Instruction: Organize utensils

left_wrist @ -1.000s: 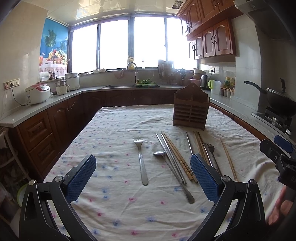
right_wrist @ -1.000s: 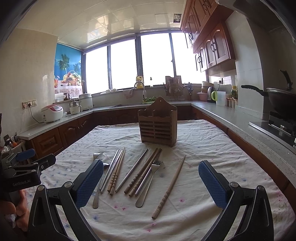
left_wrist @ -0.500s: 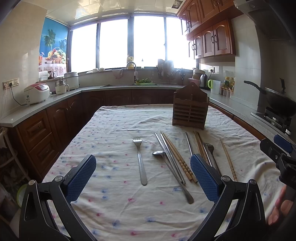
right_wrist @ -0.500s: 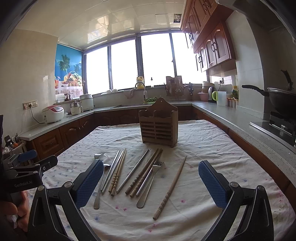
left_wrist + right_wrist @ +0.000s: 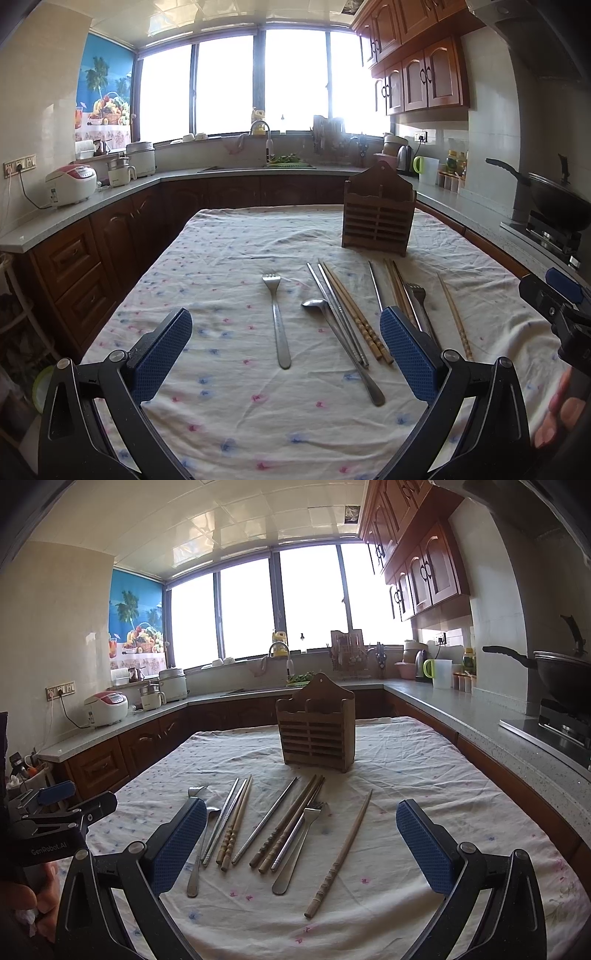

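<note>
meanwhile, left gripper (image 5: 286, 354) and right gripper (image 5: 301, 843) hover wide apart, empty, utensils fanned between fingers, holder (image 5: 316, 727) beyond awaiting sorting.

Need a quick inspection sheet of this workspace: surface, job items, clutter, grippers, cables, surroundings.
Surface: floral tablecloth, wrinkled, covers the table.
Job's things: wooden utensil holder upright at the far end; lone fork, spoon, second fork, metal and wooden chopsticks lying loose; single wooden chopstick apart to the right.
Clutter: nothing seen on the cloth.
Grippers: left hand-held gripper open, empty; right hand-held gripper open, empty.
Cables: rice cooker cord to a wall outlet.
Surroundings: counters, sink, windows, wok on stove.
</note>
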Demonstrator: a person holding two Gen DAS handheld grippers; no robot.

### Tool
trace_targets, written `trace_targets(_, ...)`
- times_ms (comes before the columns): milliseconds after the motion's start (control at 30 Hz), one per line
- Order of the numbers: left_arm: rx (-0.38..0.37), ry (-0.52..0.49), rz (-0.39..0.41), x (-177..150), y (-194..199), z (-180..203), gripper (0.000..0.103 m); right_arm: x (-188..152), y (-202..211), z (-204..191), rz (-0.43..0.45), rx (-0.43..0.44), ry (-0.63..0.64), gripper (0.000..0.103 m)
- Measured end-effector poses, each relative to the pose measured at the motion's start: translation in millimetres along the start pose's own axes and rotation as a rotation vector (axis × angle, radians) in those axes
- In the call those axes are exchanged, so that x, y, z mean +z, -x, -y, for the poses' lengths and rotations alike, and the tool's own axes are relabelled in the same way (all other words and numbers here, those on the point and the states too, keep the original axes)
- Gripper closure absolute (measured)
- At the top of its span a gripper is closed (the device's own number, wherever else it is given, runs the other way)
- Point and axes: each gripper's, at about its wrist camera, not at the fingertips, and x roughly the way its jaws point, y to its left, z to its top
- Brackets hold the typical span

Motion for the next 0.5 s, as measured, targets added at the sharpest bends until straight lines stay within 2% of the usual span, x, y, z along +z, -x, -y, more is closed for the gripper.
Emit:
trace_targets(267, -0.013, 0.037, -0.032, 4, -8, -5, 0.0, 1, -5, 4, -0.023, -0.001, -0.009, 0.0)
trace_targets(500, -0.029, 0.049, -0.096, 9, -22, -8, 0.0, 4, -13, 9, -0.05, -0.009, -0.022, 0.0)
